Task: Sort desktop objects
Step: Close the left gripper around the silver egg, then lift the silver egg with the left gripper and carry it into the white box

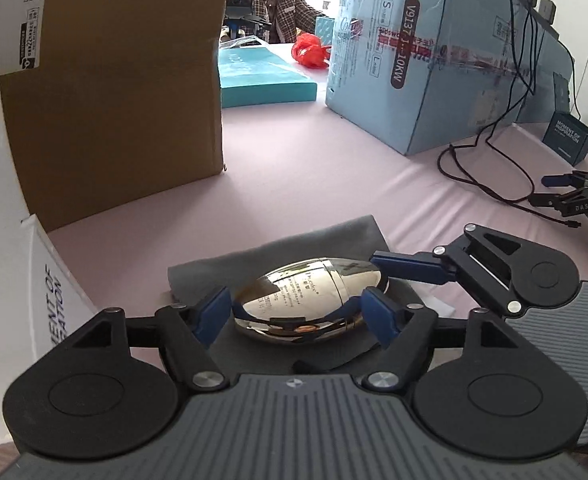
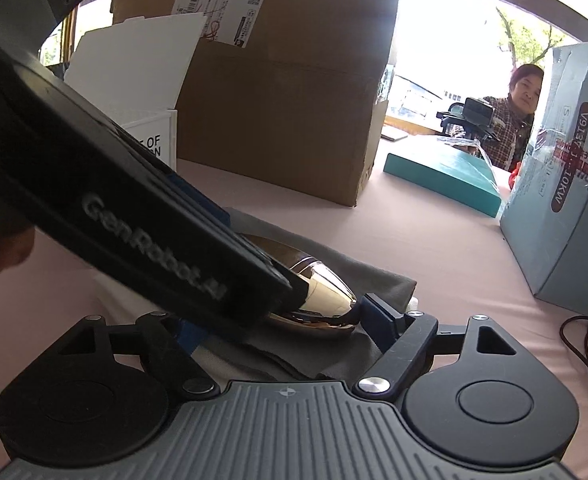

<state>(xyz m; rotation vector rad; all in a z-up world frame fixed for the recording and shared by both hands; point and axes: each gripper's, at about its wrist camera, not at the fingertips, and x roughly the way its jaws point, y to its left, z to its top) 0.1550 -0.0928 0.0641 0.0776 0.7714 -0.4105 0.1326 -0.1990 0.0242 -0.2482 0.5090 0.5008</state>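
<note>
Mirror-glossy metal egg-shaped case (image 1: 310, 300) on matt grey cloth (image 1: 278, 252); brown cardboard box (image 1: 114, 92).

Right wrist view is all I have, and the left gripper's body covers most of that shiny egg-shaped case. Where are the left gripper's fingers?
Observer: The left gripper has one blue finger on each side of the egg-shaped case, close against it. I cannot confirm firm contact.
Operator: Does the case lie fully on the cloth?
Observer: Yes, the grey cloth spreads beneath its whole length.
Operator: Anything further off to the right?
Observer: A dark blue box stands past the black cables.
</note>
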